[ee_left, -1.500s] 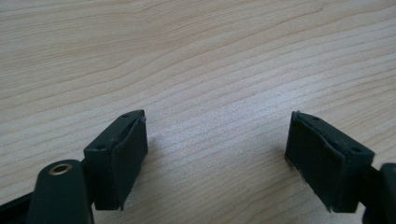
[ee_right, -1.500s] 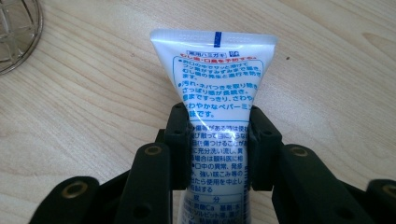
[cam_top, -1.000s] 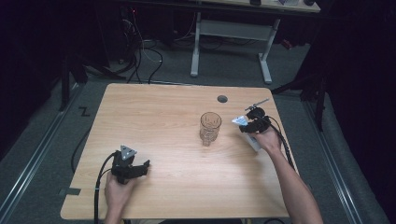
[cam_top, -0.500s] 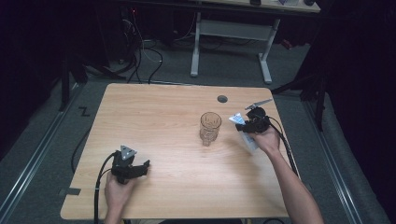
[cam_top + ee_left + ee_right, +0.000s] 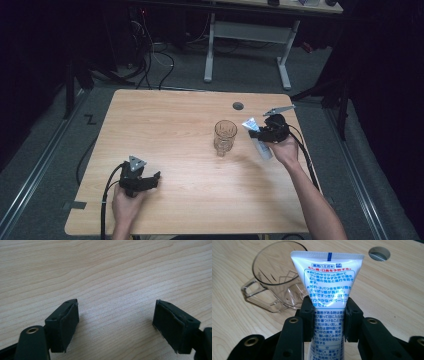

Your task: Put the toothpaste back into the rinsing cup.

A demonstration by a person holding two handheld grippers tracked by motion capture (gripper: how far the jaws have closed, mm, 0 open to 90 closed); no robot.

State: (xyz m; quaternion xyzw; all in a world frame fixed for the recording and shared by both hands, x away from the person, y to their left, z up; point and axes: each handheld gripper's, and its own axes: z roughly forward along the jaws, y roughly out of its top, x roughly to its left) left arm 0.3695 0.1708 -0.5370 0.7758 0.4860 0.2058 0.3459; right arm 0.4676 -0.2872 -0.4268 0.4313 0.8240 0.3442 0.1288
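A clear plastic mug (image 5: 225, 137) with a handle stands upright near the middle of the wooden table (image 5: 175, 130). Just right of it my right gripper (image 5: 261, 133) is shut on a white toothpaste tube (image 5: 258, 139). In the right gripper view the tube (image 5: 327, 287) stands between the jaws with its flat crimped end pointing toward the mug (image 5: 274, 280). My left gripper (image 5: 150, 180) rests near the table's front left. Its jaws stand wide apart over bare wood (image 5: 115, 302) with nothing between them.
A round cable hole (image 5: 238, 106) lies in the table behind the mug, also seen as the hole (image 5: 379, 253) in the right gripper view. A desk frame (image 5: 250, 40) and cables stand on the floor beyond the table.
My right gripper with the tube has shifted slightly left, closer to the mug. The left gripper has stayed where it was.
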